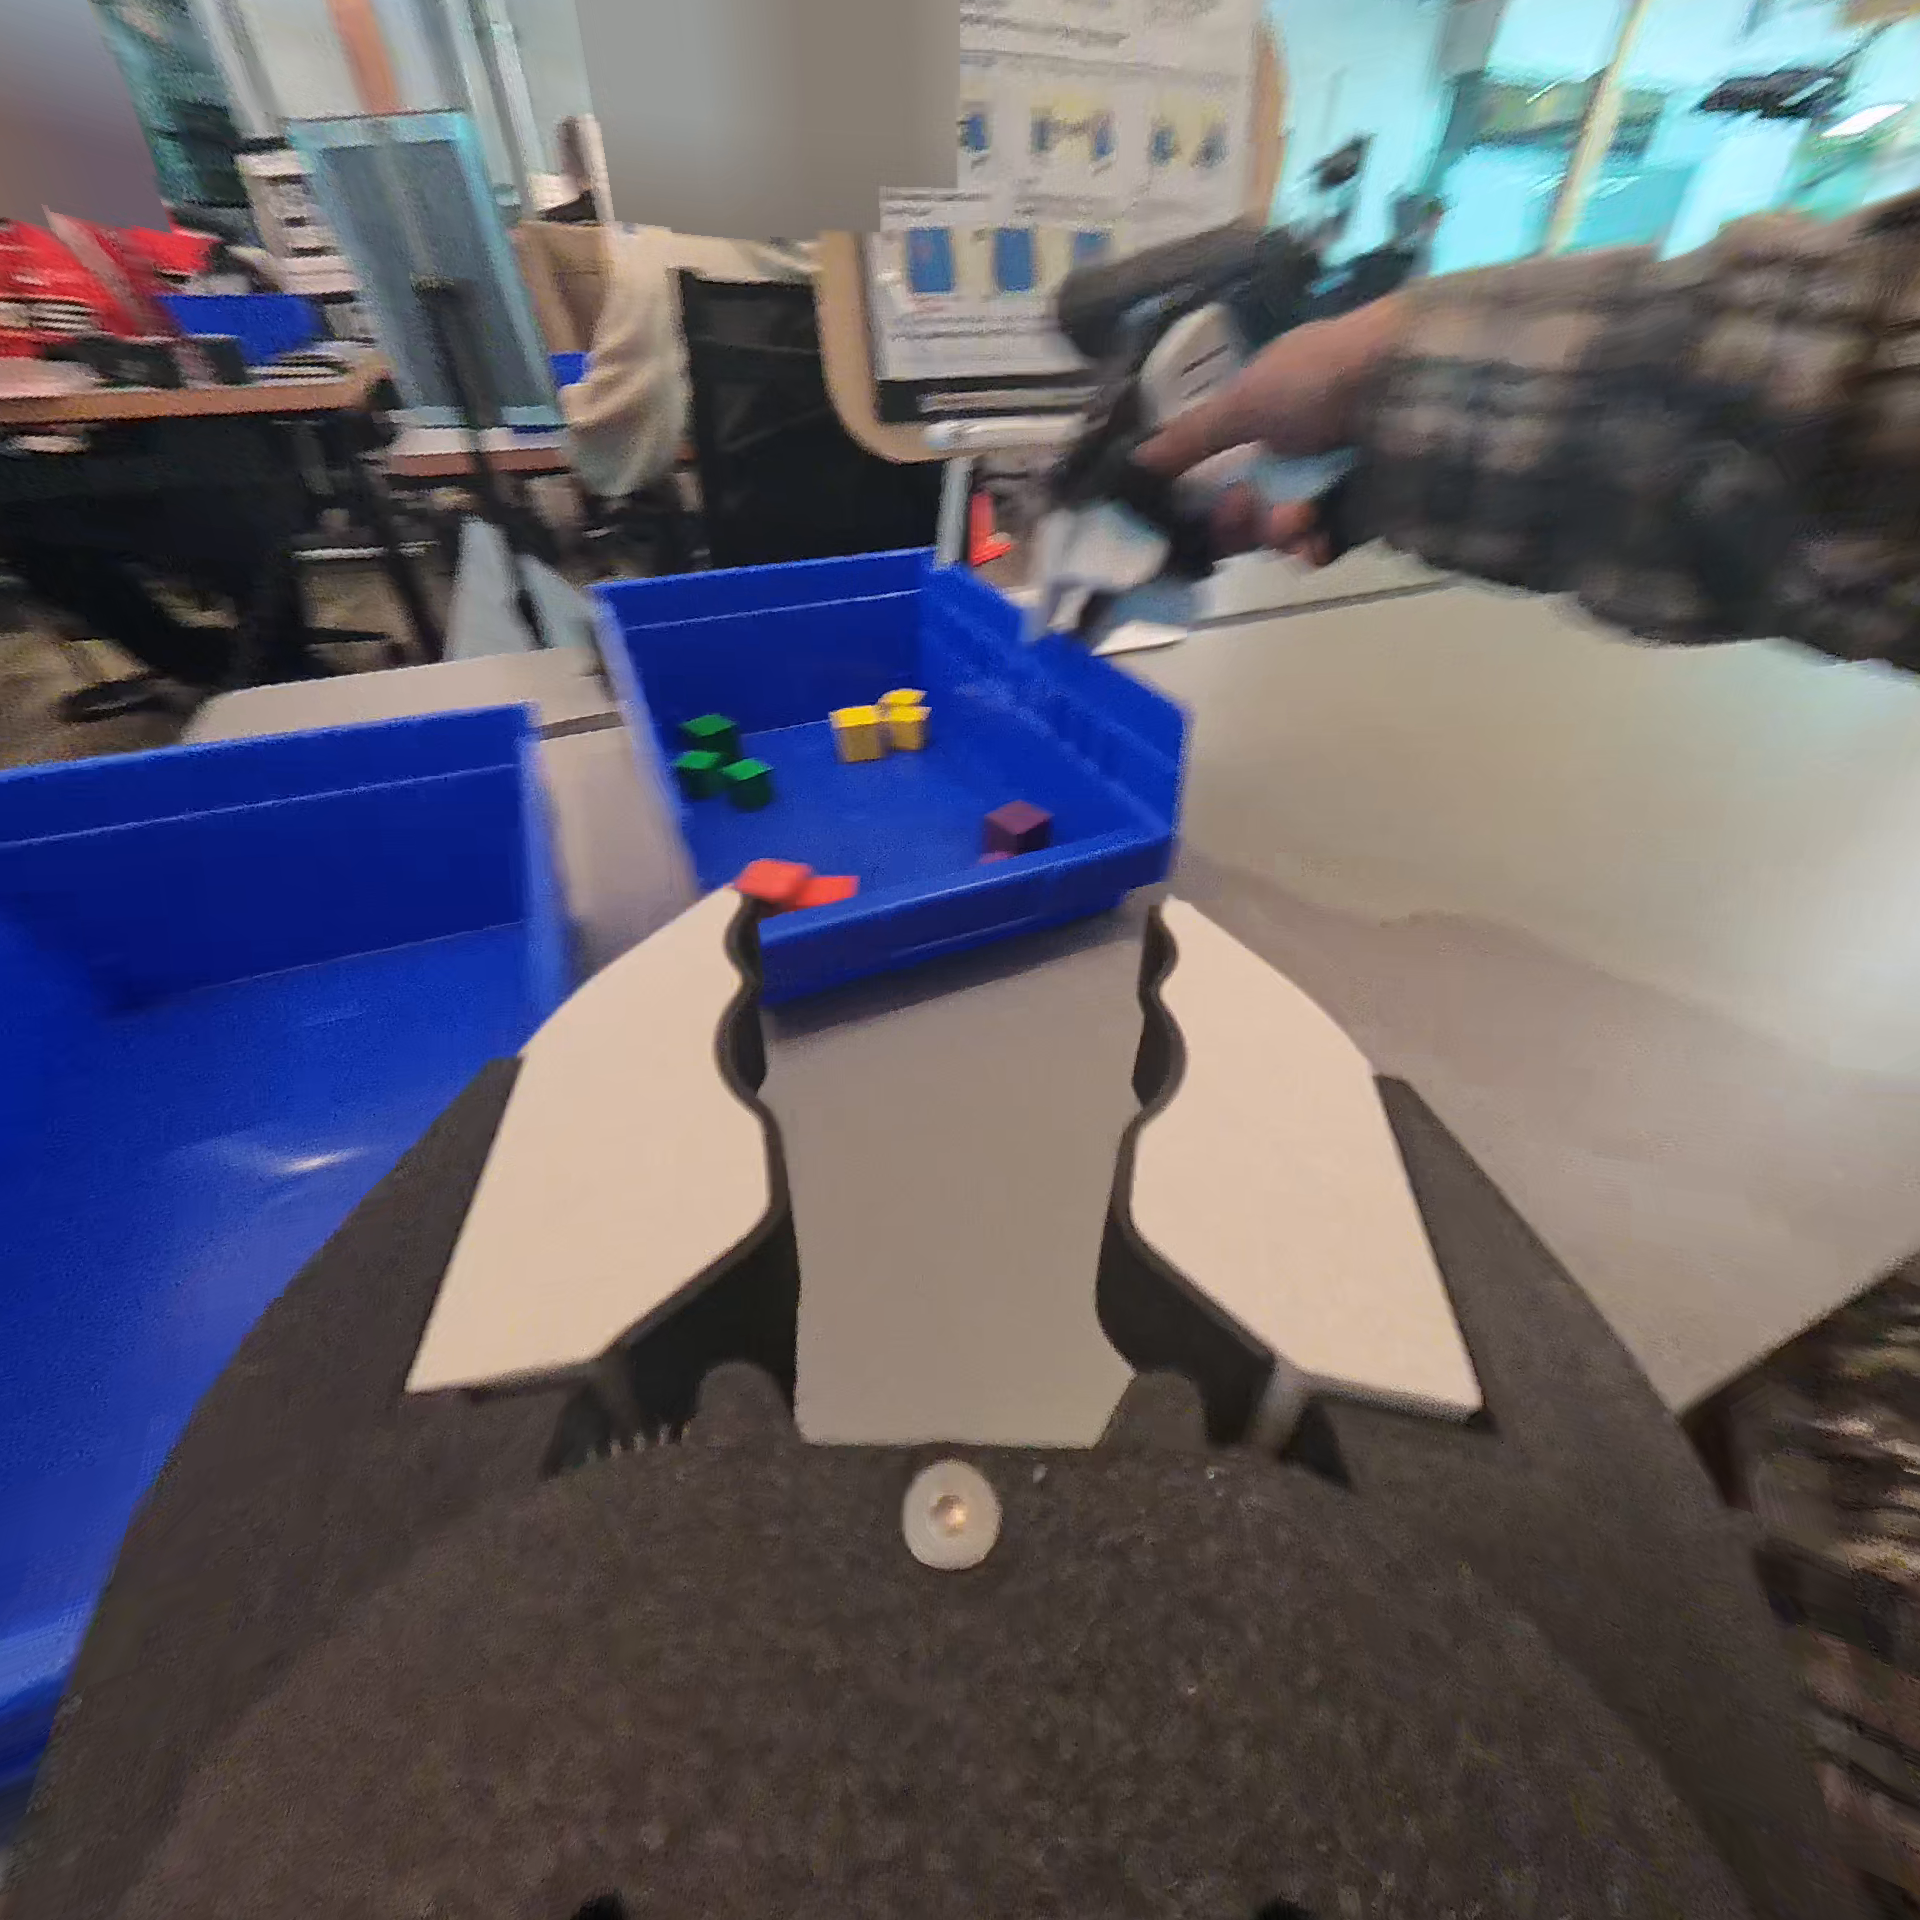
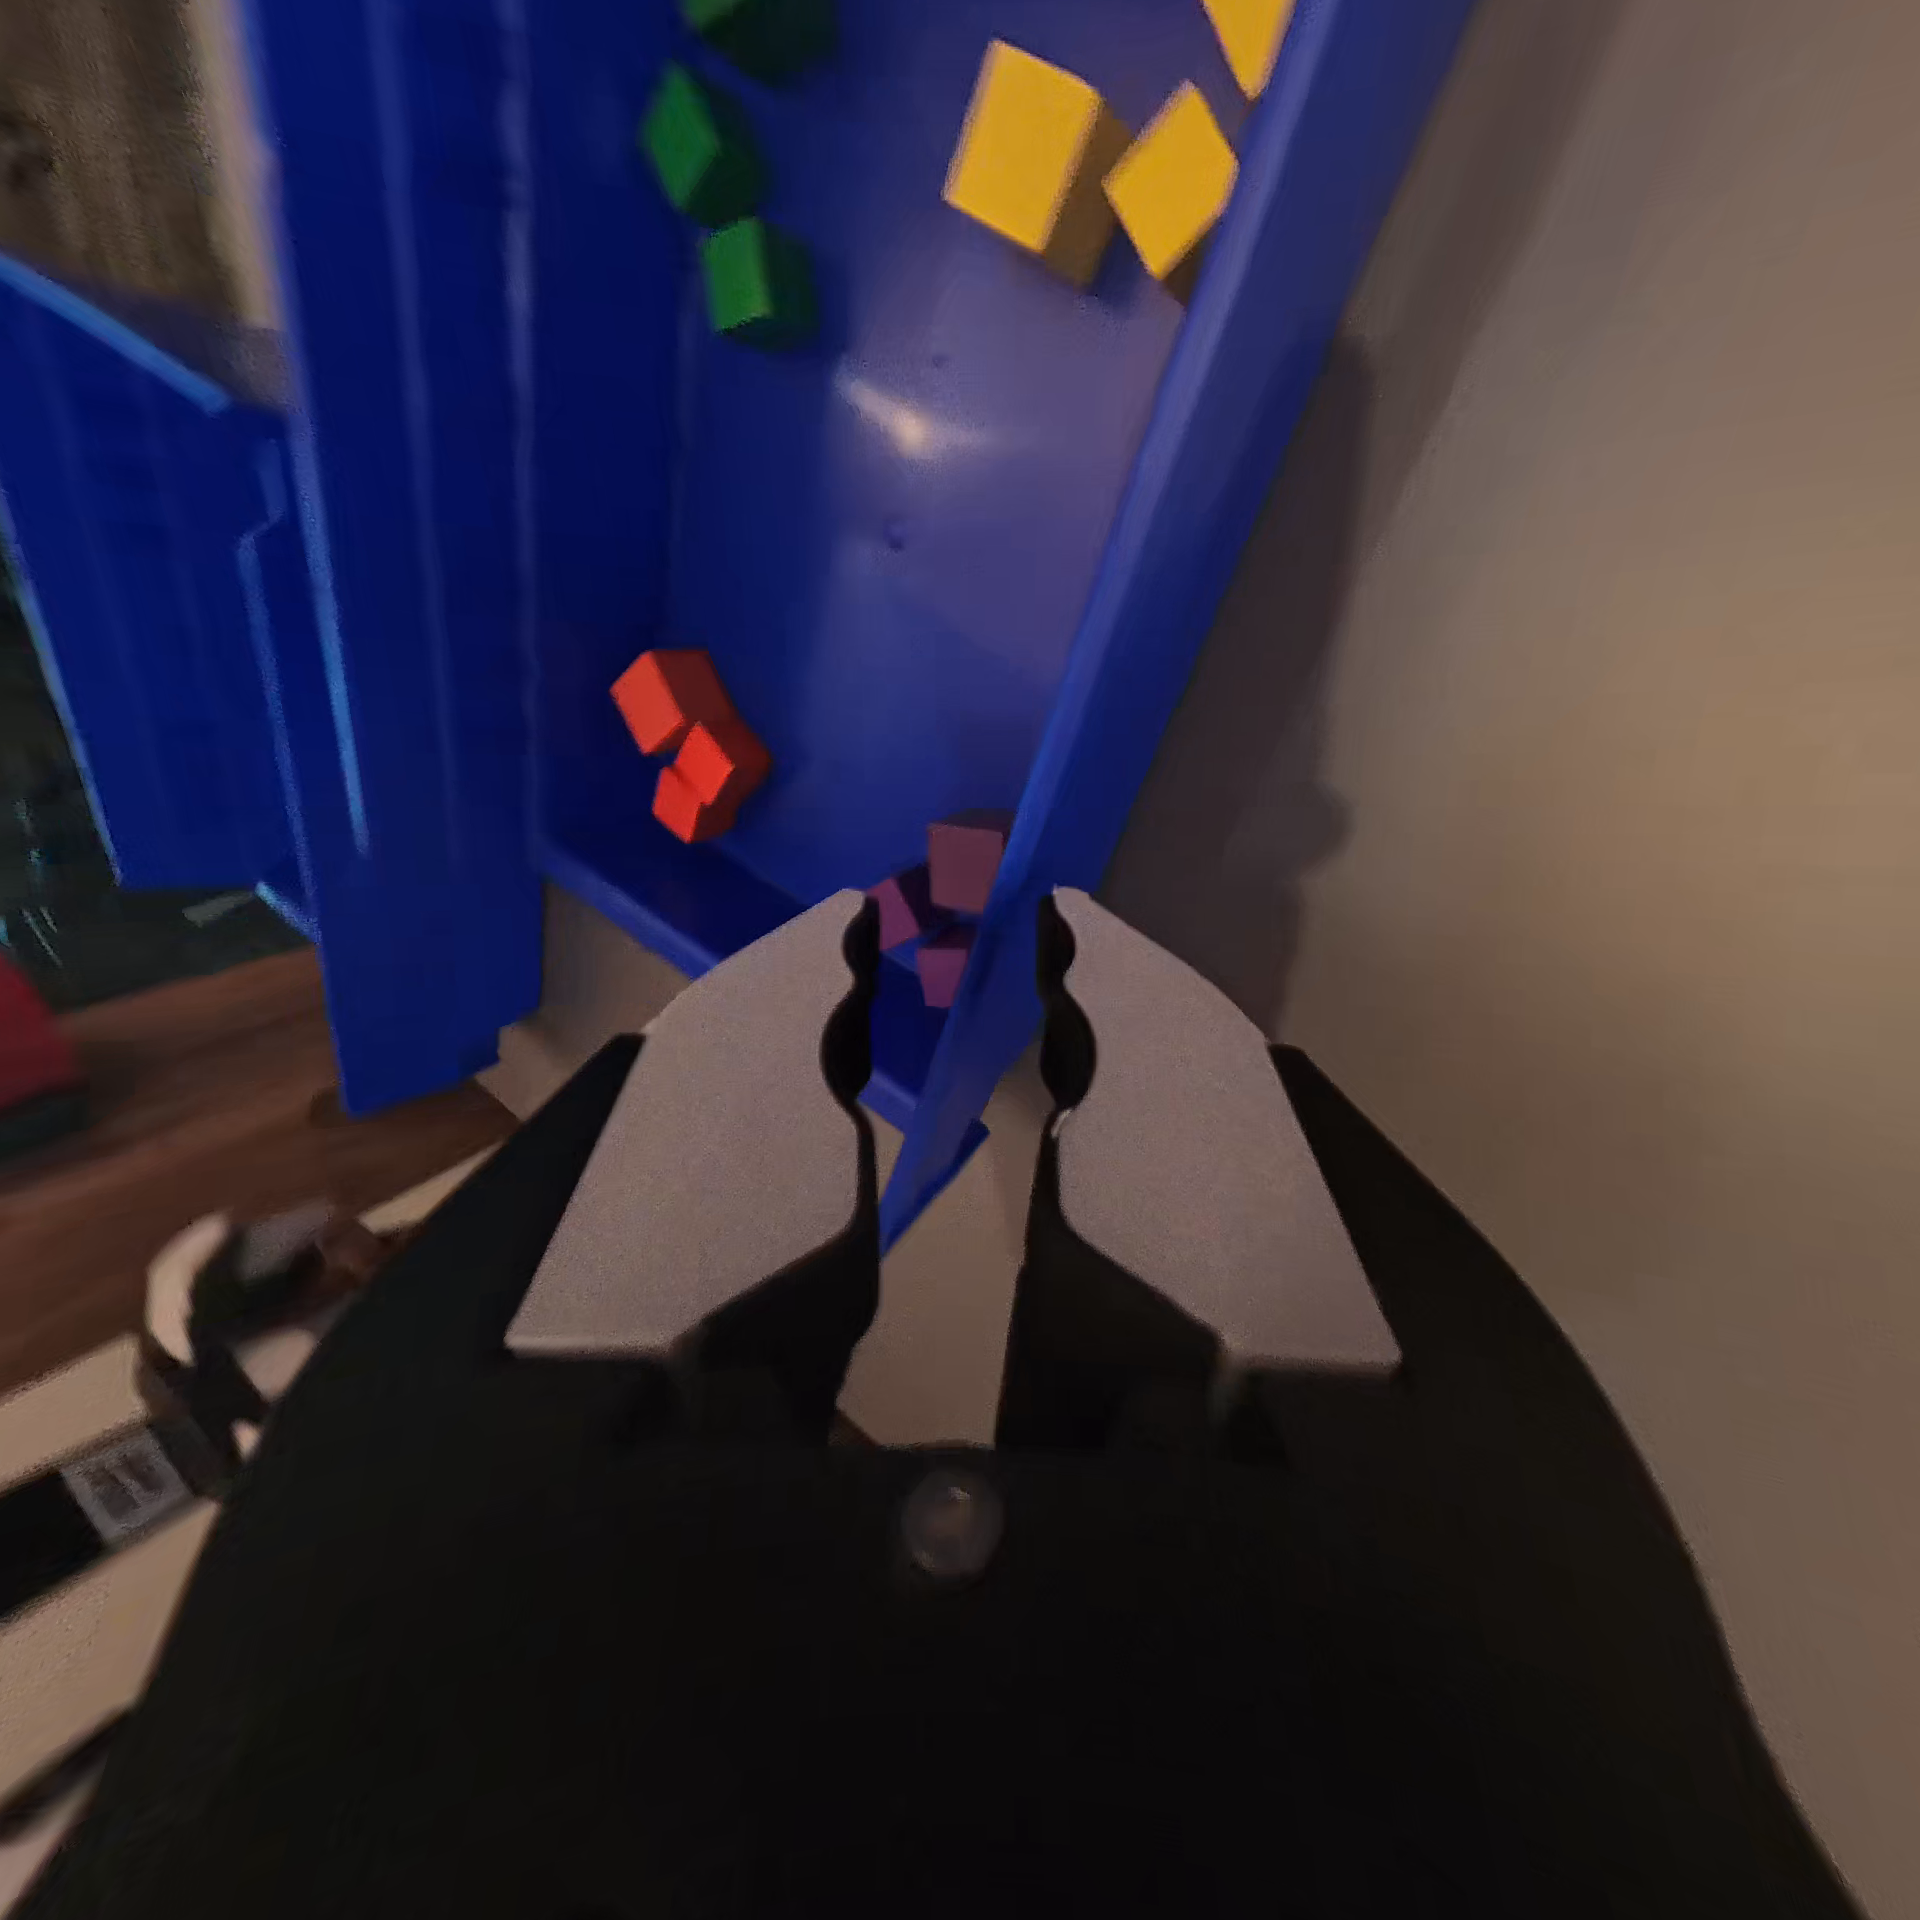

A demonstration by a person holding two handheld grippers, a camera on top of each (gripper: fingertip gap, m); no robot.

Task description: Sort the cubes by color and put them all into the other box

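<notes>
Both tools are seen empty. The left gripper [image 1: 945,914] is held with its jaws wide apart, nothing between them, over the grey tabletop [image 1: 1507,831]. Straight ahead of its tips the far blue plastic bin [image 1: 1039,665] is seen, holding the cubes in colour groups: small green wooden cubes [image 1: 722,769] at the far left of the tips, yellow cubes [image 1: 881,722] beyond centre, a purple cube [image 1: 1016,828] ahead to the right, red cubes [image 1: 795,885] just past the left fingertip. A second blue bin [image 1: 260,831] is seen to the left of this tool, and no cubes are visible in the part shown (probably the source, likely emptied).

The right gripper [image 2: 956,899] is held above the bin's corner with a moderate gap between its jaws; the blue bin wall [image 2: 1143,623] runs up between the fingers but is not pinched. Purple cubes [image 2: 935,904] are seen just ahead of the left finger, tucked in the near corner. Red cubes [image 2: 691,743] lie ahead-left against the other wall, green cubes [image 2: 727,218] far ahead, yellow cubes [image 2: 1091,171] far ahead-right.

Groups are kept apart, one per corner, so the colours stay sorted. The task is judged near complete or complete. The right tool is seen in the left view too, blurred, held by a hand [image 1: 1278,405].
</notes>
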